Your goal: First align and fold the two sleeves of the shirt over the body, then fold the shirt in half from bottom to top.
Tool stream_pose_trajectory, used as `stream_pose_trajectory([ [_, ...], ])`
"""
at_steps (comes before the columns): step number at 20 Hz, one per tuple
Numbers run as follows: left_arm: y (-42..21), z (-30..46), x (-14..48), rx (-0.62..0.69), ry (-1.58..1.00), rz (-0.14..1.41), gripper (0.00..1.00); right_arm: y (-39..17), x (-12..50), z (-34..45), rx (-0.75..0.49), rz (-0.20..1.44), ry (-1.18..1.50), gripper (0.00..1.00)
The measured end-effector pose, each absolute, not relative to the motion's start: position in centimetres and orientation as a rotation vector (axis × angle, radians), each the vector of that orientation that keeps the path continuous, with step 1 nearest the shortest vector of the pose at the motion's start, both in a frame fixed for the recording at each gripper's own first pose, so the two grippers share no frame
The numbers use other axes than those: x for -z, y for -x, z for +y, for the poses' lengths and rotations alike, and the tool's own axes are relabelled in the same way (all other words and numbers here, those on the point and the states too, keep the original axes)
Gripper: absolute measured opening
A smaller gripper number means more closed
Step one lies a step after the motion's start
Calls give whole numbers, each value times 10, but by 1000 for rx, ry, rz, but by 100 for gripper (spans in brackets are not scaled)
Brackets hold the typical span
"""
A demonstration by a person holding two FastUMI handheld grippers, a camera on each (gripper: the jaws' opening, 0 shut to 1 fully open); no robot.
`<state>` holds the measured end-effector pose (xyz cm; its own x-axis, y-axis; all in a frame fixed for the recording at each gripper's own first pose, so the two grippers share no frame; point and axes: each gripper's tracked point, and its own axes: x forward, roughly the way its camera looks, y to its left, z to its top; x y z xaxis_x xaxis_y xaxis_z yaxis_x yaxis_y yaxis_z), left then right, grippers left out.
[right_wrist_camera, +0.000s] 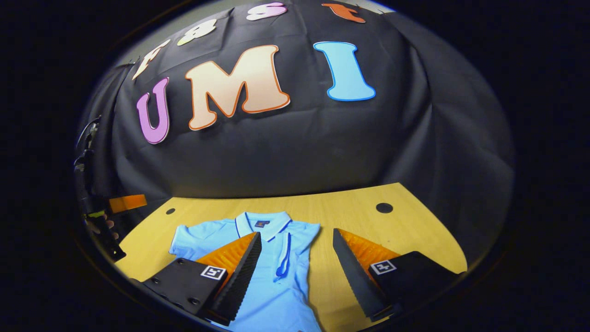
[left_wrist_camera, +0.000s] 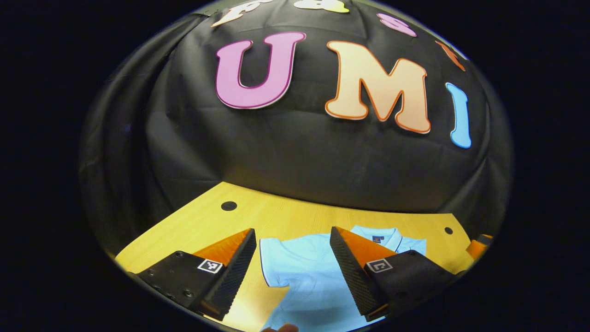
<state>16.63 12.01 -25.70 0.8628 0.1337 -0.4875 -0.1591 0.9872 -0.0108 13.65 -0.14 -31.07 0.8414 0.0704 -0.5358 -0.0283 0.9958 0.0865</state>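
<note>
**Shirt flat, one sleeve folded, both jaws spread above it**

The light blue shirt (right_wrist_camera: pixel 276 276) lies face up on the yellow worktop (right_wrist_camera: pixel 415 230), collar (right_wrist_camera: pixel 262 221) toward the booth's back wall and hem toward the person, so its long axis runs straight away from both cameras. In the right gripper view the sleeve on that gripper's side appears already folded over the body, its dark-trimmed edge (right_wrist_camera: pixel 283 258) lying as a loop just below the collar; the other sleeve (right_wrist_camera: pixel 184 242) sticks out flat toward the far side. The left gripper view shows that same sleeve (left_wrist_camera: pixel 276 258) spread out, just ahead of and between its jaws.

The left gripper (left_wrist_camera: pixel 292 267) hovers over the shirt's outstretched sleeve side, jaws spread wide and holding nothing. The right gripper (right_wrist_camera: pixel 295 272) hangs over the folded side, jaws likewise spread and empty.

Judging by this, the left gripper is the nearer one to the remaining sleeve, which should be brought inward across the body.
</note>
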Motion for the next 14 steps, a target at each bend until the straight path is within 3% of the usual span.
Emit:
stream_pose_trajectory([
  [1, -173, 121, 267, -152, 40, 523, 96, -132, 309, -4, -53, 573, -64, 93],
  [3, -181, 124, 289, -159, 25, 552, 96, -125, 305, -11, -49, 569, -45, 93],
  [4, -186, 125, 300, -169, 30, 565, 96, -120, 306, -12, -47, 571, -40, 98],
  [9, -199, 143, 347, -223, 32, 631, 97, -98, 320, -25, -36, 627, -15, 93],
  [10, -203, 148, 352, -230, 13, 634, 96, -95, 322, -25, -33, 635, -12, 98],
  [14, -207, 167, 384, -263, -27, 691, 96, -82, 334, -26, -34, 675, 0, 98],
])
